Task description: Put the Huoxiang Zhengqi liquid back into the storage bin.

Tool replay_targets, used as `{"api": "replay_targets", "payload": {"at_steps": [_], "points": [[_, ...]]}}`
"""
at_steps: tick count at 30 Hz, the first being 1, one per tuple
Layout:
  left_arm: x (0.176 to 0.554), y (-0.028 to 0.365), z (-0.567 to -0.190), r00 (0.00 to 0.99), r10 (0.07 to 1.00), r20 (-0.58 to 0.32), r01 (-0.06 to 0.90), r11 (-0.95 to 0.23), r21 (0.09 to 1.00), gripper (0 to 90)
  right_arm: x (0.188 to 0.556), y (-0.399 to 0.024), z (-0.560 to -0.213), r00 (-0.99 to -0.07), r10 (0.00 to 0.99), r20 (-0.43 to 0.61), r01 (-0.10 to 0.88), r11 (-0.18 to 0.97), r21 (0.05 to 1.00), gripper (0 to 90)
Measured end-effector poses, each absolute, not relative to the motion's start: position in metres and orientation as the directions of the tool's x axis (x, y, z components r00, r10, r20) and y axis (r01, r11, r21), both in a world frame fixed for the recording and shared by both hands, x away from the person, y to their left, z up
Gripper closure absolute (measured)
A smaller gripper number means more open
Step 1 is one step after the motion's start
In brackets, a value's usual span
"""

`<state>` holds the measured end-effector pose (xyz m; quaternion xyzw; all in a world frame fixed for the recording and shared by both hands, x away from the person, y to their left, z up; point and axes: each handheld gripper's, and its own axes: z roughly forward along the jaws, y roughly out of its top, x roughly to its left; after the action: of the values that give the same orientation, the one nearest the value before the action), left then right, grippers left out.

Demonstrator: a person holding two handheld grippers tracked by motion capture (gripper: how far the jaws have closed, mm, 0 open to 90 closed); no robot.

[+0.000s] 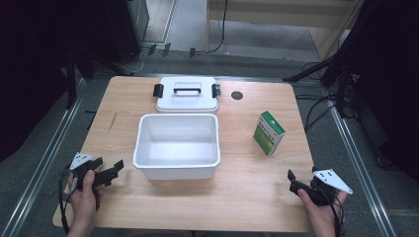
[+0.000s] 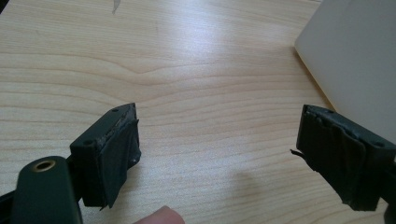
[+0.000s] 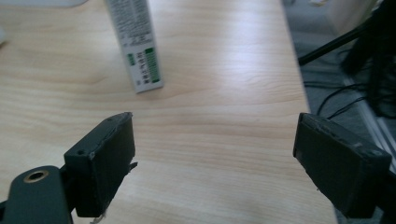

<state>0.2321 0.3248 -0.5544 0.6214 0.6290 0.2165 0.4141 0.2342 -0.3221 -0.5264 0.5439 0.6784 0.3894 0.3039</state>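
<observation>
A white open bin (image 1: 177, 146) stands mid-table, and its wall (image 2: 355, 60) fills the upper right of the left gripper view. Behind it lies a white lid (image 1: 187, 94) with a black handle and black clips. A green and white box (image 1: 269, 132) stands upright to the right; its lower part (image 3: 135, 44) rises ahead in the right gripper view. My left gripper (image 1: 109, 168) rests at the table's front left, open, nothing between its jaws (image 2: 217, 149). My right gripper (image 1: 296, 183) sits at the front right, open and empty (image 3: 215, 163), pointing toward the box.
A round dark hole (image 1: 237, 95) sits in the tabletop beside the lid. Metal rails run along both sides of the table. Cables and black stands crowd the floor to the right (image 1: 341, 94). Bare wood lies between the bin and the box.
</observation>
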Motion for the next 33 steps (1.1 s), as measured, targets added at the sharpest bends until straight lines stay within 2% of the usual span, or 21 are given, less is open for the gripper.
{"api": "replay_targets", "payload": {"at_steps": [1, 4, 10, 11, 13, 16, 17, 18, 19, 20, 21, 27, 33], "points": [[0.232, 0.325, -0.555, 0.115, 0.96, -0.255, 0.601, 0.137, 0.787, 14.0, 0.234, -0.322, -0.526, -0.224, 0.975, 0.011, 0.501, 0.105, 0.859, 12.8], [0.232, 0.326, -0.554, 0.116, 0.961, -0.253, 0.601, 0.135, 0.788, 14.0, 0.246, -0.32, -0.514, -0.254, 0.967, -0.025, 0.6, 0.178, 0.78, 13.3], [0.233, 0.325, -0.555, 0.111, 0.96, -0.257, 0.603, 0.14, 0.785, 14.0, 0.263, -0.309, -0.496, -0.365, 0.927, -0.086, 0.7, 0.334, 0.631, 13.3], [0.233, 0.325, -0.555, 0.111, 0.96, -0.257, 0.603, 0.14, 0.785, 14.0, 0.263, -0.309, -0.496, -0.365, 0.927, -0.086, 0.7, 0.334, 0.631, 13.3], [0.233, 0.325, -0.555, 0.109, 0.96, -0.257, 0.604, 0.142, 0.785, 14.0, 0.276, -0.304, -0.486, -0.411, 0.908, -0.079, 0.766, 0.391, 0.511, 13.2], [0.233, 0.325, -0.555, 0.11, 0.958, -0.263, 0.606, 0.145, 0.782, 14.0, 0.287, -0.297, -0.48, -0.467, 0.878, -0.105, 0.807, 0.471, 0.356, 13.2], [0.233, 0.325, -0.555, 0.11, 0.958, -0.263, 0.606, 0.145, 0.782, 14.0, 0.29, -0.295, -0.478, -0.484, 0.867, -0.12, 0.809, 0.495, 0.318, 13.3], [0.233, 0.326, -0.555, 0.111, 0.957, -0.267, 0.605, 0.148, 0.783, 14.0, 0.29, -0.295, -0.478, -0.484, 0.867, -0.12, 0.809, 0.495, 0.318, 13.3], [0.233, 0.326, -0.555, 0.111, 0.957, -0.268, 0.605, 0.149, 0.782, 14.0, 0.293, -0.291, -0.476, -0.521, 0.842, -0.138, 0.802, 0.539, 0.257, 13.3], [0.233, 0.326, -0.555, 0.11, 0.957, -0.27, 0.604, 0.151, 0.783, 14.0, 0.298, -0.289, -0.473, -0.551, 0.827, -0.11, 0.809, 0.562, 0.171, 13.6], [0.233, 0.326, -0.555, 0.11, 0.956, -0.271, 0.606, 0.152, 0.781, 14.0, 0.302, -0.287, -0.47, -0.568, 0.817, -0.098, 0.806, 0.576, 0.138, 14.9], [0.234, 0.327, -0.555, 0.109, 0.956, -0.273, 0.607, 0.154, 0.78, 14.0, 0.323, -0.28, -0.445, -0.575, 0.816, -0.053, 0.815, 0.578, 0.042, 18.3], [0.233, 0.327, -0.555, 0.108, 0.956, -0.274, 0.607, 0.155, 0.78, 14.0, 0.345, -0.276, -0.42, -0.545, 0.835, -0.068, 0.834, 0.549, 0.05, 19.8]]}}
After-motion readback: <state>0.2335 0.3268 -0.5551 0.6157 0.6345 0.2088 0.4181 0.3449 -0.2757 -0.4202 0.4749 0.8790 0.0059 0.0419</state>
